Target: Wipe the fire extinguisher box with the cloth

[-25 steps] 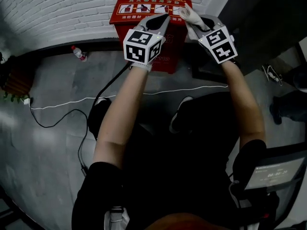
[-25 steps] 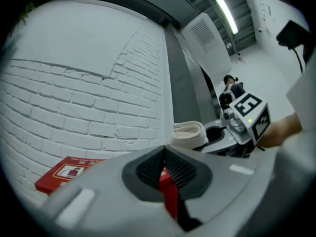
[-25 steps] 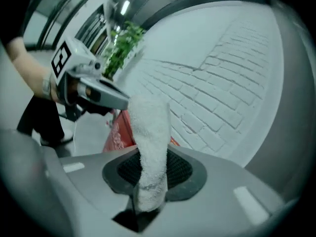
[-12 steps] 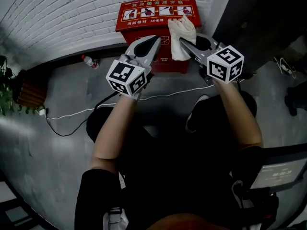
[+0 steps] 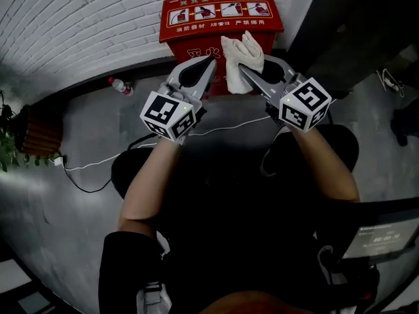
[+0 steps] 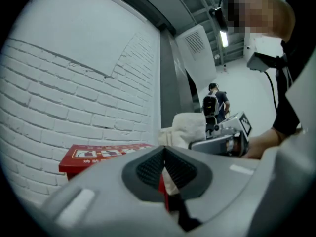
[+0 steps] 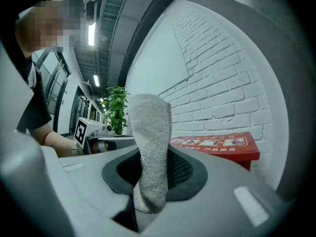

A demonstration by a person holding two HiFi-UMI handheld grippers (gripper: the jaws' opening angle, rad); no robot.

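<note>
A red fire extinguisher box [image 5: 196, 18] stands against the white brick wall; its lid [image 7: 222, 143] carries picture labels. My right gripper [image 5: 243, 69] is shut on a whitish cloth [image 5: 241, 52], which hangs in front of the box's upper front. In the right gripper view the cloth [image 7: 150, 147] sticks up between the jaws. My left gripper [image 5: 211, 63] is shut and holds nothing, just left of the cloth, in front of the box. The box [image 6: 98, 154] shows low in the left gripper view, the cloth [image 6: 190, 127] beyond it.
A plastic bottle [image 5: 119, 86] lies on the grey floor left of the box. A white cable [image 5: 249, 122] and a black cable [image 5: 78, 180] run across the floor. A potted plant [image 5: 16, 142] stands at far left. A dark doorway [image 5: 353, 18] lies to the right.
Both grippers have drawn back and down from the box's lid to its front. The cloth came off the lid's right edge and now hangs in front of the box.
</note>
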